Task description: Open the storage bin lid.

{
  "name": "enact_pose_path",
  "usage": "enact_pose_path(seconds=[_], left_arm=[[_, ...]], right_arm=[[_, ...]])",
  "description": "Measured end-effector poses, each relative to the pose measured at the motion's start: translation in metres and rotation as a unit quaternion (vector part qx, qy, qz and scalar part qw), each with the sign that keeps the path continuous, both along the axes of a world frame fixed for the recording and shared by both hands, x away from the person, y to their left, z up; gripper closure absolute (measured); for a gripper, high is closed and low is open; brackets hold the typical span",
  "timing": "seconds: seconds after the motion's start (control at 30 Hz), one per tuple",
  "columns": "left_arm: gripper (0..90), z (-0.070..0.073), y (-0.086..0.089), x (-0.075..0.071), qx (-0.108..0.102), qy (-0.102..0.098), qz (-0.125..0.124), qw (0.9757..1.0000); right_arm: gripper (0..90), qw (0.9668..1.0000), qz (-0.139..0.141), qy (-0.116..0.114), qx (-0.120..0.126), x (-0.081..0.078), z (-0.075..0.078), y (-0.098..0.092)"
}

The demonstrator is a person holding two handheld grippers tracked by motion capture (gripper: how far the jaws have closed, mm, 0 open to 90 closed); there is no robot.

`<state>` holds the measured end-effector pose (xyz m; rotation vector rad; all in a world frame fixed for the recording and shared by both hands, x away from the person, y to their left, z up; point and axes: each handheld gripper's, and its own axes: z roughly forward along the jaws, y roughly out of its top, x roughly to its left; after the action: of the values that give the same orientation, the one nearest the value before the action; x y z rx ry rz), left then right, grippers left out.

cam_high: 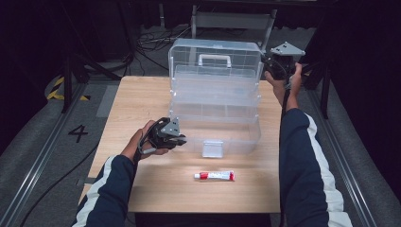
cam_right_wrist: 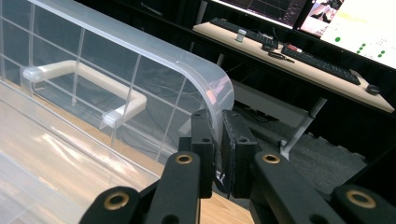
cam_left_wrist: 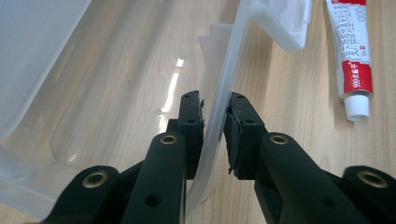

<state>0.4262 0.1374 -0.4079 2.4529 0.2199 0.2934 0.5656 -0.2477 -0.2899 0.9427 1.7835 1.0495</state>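
A: Where do we find the clear plastic box point(cam_high: 215, 101)?

B: At the centre of the table point(cam_high: 142, 94), lid point(cam_high: 215, 59) raised toward the upper middle of the frame, white handle point(cam_high: 214, 60) facing us.

A: State of the left gripper point(cam_high: 178, 138)?

B: Left of centre in the high view. Its fingers point(cam_left_wrist: 192, 122) are clenched on the box's front wall, one pad on each face.

A: And the right gripper point(cam_high: 269, 64)?

B: Upper right of the high view. Its fingers point(cam_right_wrist: 236, 140) are clamped on the lid's rounded corner edge.

A: Anything else?

B: A red-and-white tube point(cam_high: 214, 176) lies flat on the table below the box, apart from it.
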Motion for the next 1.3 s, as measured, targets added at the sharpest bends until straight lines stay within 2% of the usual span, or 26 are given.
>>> enact_pose_path(seconds=[0.5,0.77,0.97,1.3], left_arm=[[78.9,0.0,0.006,-0.004,-0.002,0.005,-0.012,0.9999],[77.6,-0.002,0.008,-0.007,-0.011,0.006,-0.007,0.9999],[77.5,-0.004,0.007,-0.009,-0.022,0.012,-0.006,0.9997],[77.2,-0.004,0.006,-0.009,-0.016,0.006,-0.007,0.9998]], right_arm=[[84.3,0.9999,-0.001,0.011,0.003,0.009,-0.004,0.001],[83.9,0.9998,-0.007,0.019,0.001,0.013,-0.007,0.001],[83.8,0.9998,-0.007,0.017,0.0,0.017,-0.009,0.003],[83.2,0.9997,-0.008,0.022,-0.003,0.026,-0.013,0.003]])
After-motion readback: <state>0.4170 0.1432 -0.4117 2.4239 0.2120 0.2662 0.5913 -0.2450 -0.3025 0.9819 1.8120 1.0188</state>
